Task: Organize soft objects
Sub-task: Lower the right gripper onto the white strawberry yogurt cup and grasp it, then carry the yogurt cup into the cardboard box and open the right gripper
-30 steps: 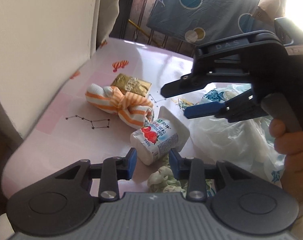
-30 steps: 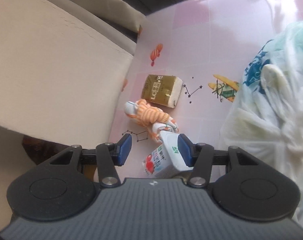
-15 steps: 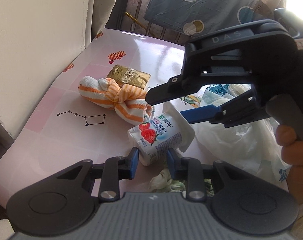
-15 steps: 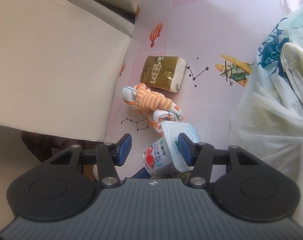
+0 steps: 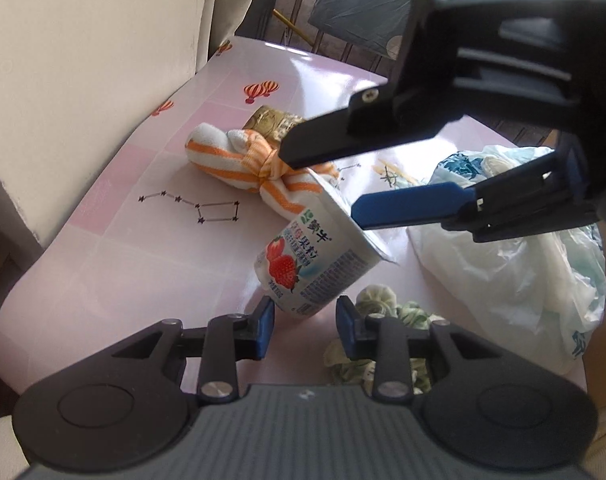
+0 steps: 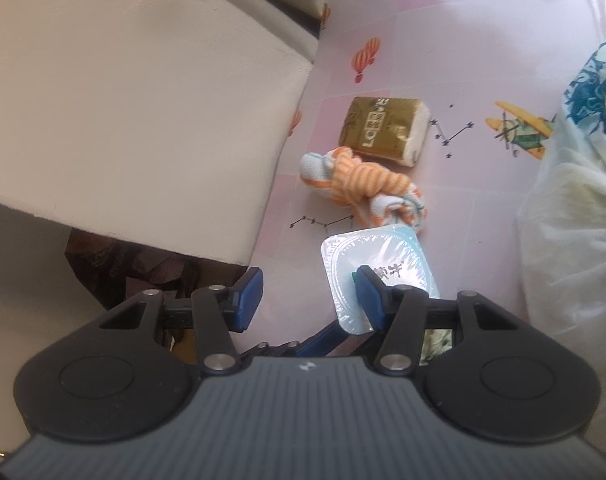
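A strawberry yoghurt cup [image 5: 323, 256] is tilted, its foil lid [image 6: 379, 264] facing up. My left gripper [image 5: 305, 328] pinches the cup's base between its blue pads, and its jaws are opening slightly. My right gripper [image 5: 319, 182] hovers open over the lid, lower blue finger at the lid's rim. In the right wrist view that gripper [image 6: 309, 300] has nothing between its pads. An orange-striped knotted towel [image 5: 243, 164] [image 6: 363, 184] lies just behind the cup. A crumpled green-white cloth [image 5: 383, 308] lies to the right of the left gripper.
A gold tissue pack [image 6: 383, 130] sits behind the towel on the pink printed table [image 5: 143, 248]. A white plastic bag [image 5: 503, 264] [image 6: 575, 240] fills the right side. A cream cushion [image 5: 83, 60] borders the table's left edge.
The left gripper closed on the lying cup and tipped it so its lid faces up. The right gripper moved closer over the cup.
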The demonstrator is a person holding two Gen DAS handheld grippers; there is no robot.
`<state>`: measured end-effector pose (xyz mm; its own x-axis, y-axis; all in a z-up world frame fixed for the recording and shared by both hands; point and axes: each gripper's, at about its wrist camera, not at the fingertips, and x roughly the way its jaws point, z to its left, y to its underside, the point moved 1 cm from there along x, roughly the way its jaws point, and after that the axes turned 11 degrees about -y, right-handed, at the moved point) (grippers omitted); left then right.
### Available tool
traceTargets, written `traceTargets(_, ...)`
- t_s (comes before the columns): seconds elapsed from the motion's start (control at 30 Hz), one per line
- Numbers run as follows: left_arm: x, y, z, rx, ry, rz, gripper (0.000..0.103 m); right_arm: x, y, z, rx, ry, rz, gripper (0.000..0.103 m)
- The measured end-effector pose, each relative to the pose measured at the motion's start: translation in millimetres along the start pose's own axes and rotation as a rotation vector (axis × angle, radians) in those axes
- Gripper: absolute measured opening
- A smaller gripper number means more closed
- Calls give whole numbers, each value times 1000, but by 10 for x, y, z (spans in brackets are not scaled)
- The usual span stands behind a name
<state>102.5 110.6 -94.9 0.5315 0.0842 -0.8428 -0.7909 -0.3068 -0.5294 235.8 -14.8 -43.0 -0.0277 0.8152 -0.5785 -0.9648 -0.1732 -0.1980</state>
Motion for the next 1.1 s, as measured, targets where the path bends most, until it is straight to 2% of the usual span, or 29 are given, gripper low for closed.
traceTargets(0.1, -20, 42, 51, -9, 2, 6, 34, 61, 39, 58, -12, 6, 13, 51)
traceTargets(0.33, -176, 110, 185, 6, -2, -23, 44, 118, 97, 44, 3, 5, 23, 51)
traceTargets(0.47, -261, 164, 269, 9, 20, -55, 50, -11, 49, 20, 7, -5, -24, 51)
traceTargets(0.6, -267, 158, 277, 4, 44, -69, 50, -121, -39, -136, 37, 9, -84, 51)
traceTargets(0.77, -269, 109, 196, 37, 45, -115, 51, -20, -74, -397, 105, 5, -83, 51)
traceTargets(0.97, -175, 34, 122, 46, 19, -131, 50, 195, -32, -551, 165, -60, -41, 42)
traceTargets(1.1, -114, -25, 140, 17, 0, -138, 49, 230, -26, -526, 136, -60, -33, 33)
